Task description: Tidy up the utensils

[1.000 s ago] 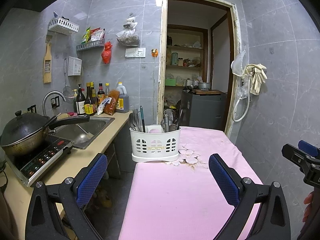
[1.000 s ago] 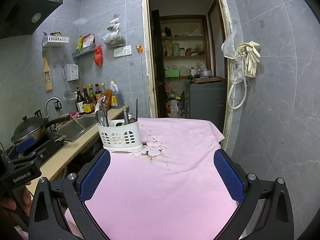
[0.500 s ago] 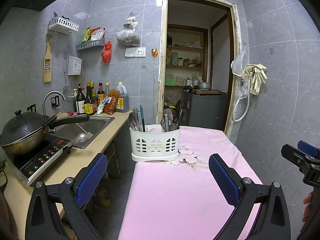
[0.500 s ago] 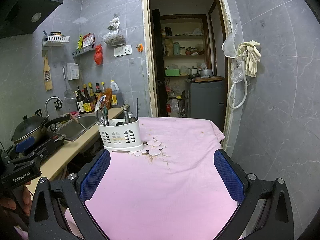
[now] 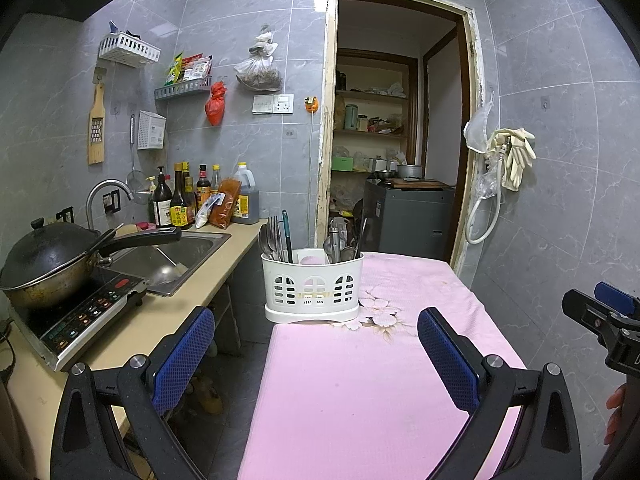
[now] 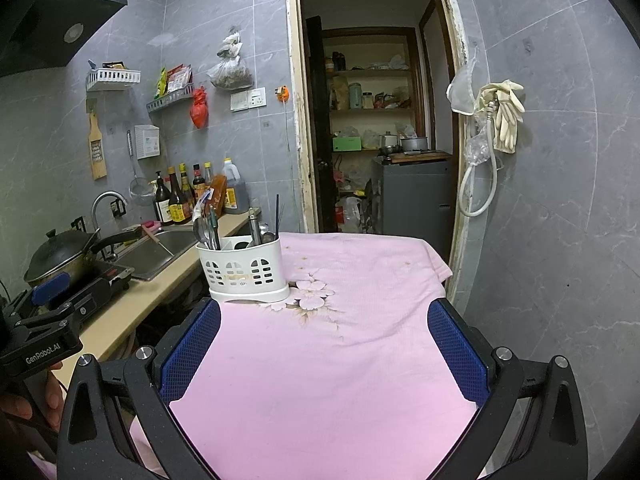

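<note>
The left gripper (image 5: 314, 350) has its blue-padded fingers (image 5: 182, 350) spread wide with nothing between them, hovering over the near end of a bench covered in a pink cloth (image 5: 360, 392). The right gripper (image 6: 324, 344) is likewise spread wide and empty above the same cloth. Ahead of both, at the bench's far left corner beside a printed flower pattern (image 6: 314, 296), stands a white slotted utensil caddy (image 5: 312, 288). Its left compartment holds spoons and forks (image 5: 270, 240) with a dark-handled tool, its right compartment more metal utensils (image 5: 340, 242); the middle contents are unclear. Left of the bench runs a counter with a steel sink (image 5: 168, 256), a lidded wok (image 5: 48, 258) on an induction cooker (image 5: 86, 314), and sauce bottles (image 5: 180, 200) against the tiled wall.
</note>
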`<state>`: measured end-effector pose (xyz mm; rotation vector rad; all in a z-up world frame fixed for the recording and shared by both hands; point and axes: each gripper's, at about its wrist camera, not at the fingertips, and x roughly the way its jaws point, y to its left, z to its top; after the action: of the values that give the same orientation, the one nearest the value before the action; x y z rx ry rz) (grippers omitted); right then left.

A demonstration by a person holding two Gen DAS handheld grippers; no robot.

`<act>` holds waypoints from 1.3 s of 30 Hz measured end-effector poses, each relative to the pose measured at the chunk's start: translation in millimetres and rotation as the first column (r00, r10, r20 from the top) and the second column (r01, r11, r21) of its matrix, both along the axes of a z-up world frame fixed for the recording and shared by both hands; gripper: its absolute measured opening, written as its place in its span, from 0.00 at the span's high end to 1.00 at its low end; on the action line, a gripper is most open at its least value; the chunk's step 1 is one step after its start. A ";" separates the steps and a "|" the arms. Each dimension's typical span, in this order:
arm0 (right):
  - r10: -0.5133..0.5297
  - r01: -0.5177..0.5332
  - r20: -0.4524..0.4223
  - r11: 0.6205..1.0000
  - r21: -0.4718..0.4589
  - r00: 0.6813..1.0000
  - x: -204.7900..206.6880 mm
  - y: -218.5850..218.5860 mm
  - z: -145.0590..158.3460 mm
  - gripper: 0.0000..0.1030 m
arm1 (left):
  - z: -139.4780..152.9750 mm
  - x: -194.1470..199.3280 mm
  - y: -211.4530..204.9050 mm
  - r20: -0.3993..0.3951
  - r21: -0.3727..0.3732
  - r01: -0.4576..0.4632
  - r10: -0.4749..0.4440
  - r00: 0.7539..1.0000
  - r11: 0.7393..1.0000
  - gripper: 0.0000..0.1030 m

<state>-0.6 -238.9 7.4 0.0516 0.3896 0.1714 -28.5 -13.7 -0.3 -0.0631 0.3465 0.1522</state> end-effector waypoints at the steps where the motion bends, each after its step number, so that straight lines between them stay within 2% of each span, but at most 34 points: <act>1: 0.000 0.000 0.000 1.000 0.000 1.000 0.1 0.1 0.0 0.01 | 0.0 0.0 0.2 0.000 0.000 0.000 0.000 1.000 1.000 0.01; 39: 0.004 -0.004 -0.006 1.000 -0.004 1.000 0.1 4.4 -2.9 0.01 | -3.2 -0.7 -1.3 0.004 -0.014 0.007 -0.007 1.000 1.000 0.01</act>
<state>-0.5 -234.4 4.5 0.0471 0.3961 0.1747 -29.2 -15.0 -3.5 -0.0760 0.3436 0.1430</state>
